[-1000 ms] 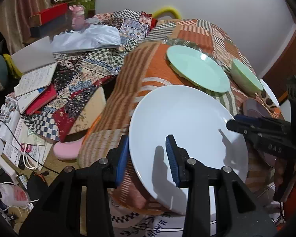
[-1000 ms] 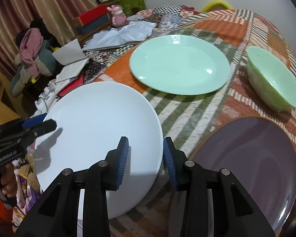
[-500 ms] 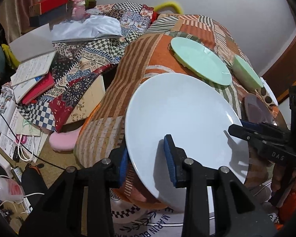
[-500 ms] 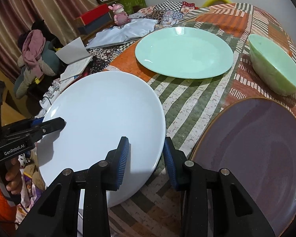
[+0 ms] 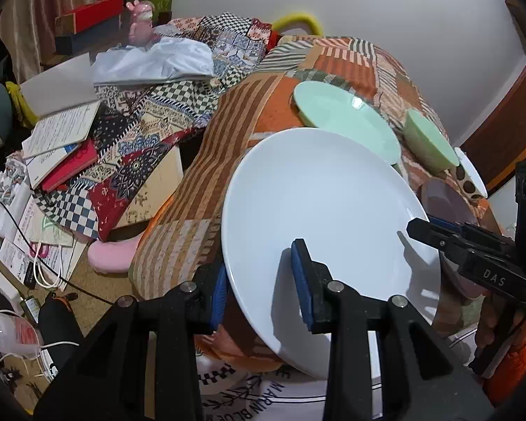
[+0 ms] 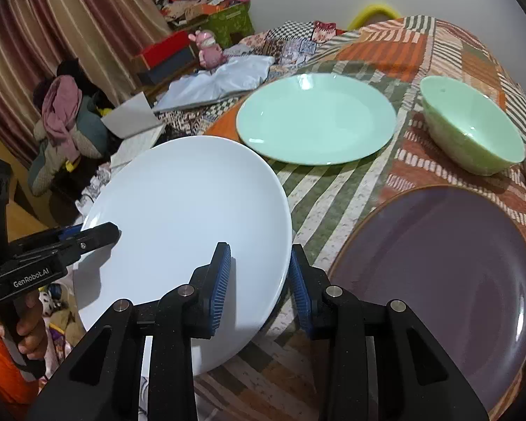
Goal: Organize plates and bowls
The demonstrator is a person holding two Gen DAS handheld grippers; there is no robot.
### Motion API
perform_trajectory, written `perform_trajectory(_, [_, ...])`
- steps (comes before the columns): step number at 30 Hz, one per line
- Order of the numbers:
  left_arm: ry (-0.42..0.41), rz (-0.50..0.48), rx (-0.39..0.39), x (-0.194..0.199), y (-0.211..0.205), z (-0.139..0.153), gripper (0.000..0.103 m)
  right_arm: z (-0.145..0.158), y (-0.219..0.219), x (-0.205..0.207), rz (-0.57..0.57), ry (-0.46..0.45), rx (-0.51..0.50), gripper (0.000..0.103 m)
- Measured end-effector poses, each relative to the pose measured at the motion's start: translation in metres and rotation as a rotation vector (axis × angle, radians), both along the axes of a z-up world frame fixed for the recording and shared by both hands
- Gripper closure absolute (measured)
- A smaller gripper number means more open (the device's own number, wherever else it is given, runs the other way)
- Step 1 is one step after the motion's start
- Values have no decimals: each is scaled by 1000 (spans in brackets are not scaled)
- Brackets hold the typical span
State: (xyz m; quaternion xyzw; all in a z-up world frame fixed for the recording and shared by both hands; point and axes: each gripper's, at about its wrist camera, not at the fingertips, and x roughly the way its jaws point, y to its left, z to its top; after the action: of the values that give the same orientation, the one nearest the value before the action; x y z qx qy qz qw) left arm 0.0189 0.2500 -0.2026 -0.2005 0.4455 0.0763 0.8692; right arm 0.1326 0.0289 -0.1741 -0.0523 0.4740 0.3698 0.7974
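A large white plate [image 5: 319, 210] [image 6: 186, 210] hangs over the near left edge of the cloth-covered table [image 6: 336, 196], held from both sides. My left gripper [image 5: 261, 286] is shut on its near-left rim, one pad on top and one underneath. Clamped on the plate's opposite rim is my right gripper [image 6: 259, 280], which shows in the left wrist view as a black clamp [image 5: 473, 256]. Further back lie a mint green plate [image 6: 315, 117] [image 5: 347, 122] and a green bowl [image 6: 473, 129] [image 5: 426, 144]. A purple plate [image 6: 438, 273] sits to the right of the white one.
A white bowl with dark dots [image 5: 470, 175] stands at the table's far right edge. Left of the table, a low patchwork-covered surface [image 5: 140, 133] holds books, papers and a white cloth. Cables and bags litter the floor [image 5: 35, 273]. A person's hand [image 6: 28, 326] holds the left gripper's handle.
The jaws of both grippers have narrowed slightly on the white plate's rim. The plate and both hands have barely moved.
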Motion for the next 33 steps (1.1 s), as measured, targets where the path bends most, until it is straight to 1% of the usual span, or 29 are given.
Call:
perform_trajectory(6, [-28,-16,8,7,-9,13,69,12,-14,-2,-28,-39,22,72])
perform_trajectory(9, [-38,-27,8,11,-16,17,69,16,-20,-2,-45,-65,17,76])
perform_trajectory(19, [-67,-77,6,25,-43,29,69,27,-49,1,-109,-99,32,77])
perform_trajectory(27, [-92,-129,14,39,-67,40,69,31,-74,1,-167,-107,40,77])
perform_trajectory(33, [-92,-163,7,51,-83,40,69,32,-95,1,-209,-104,49,77])
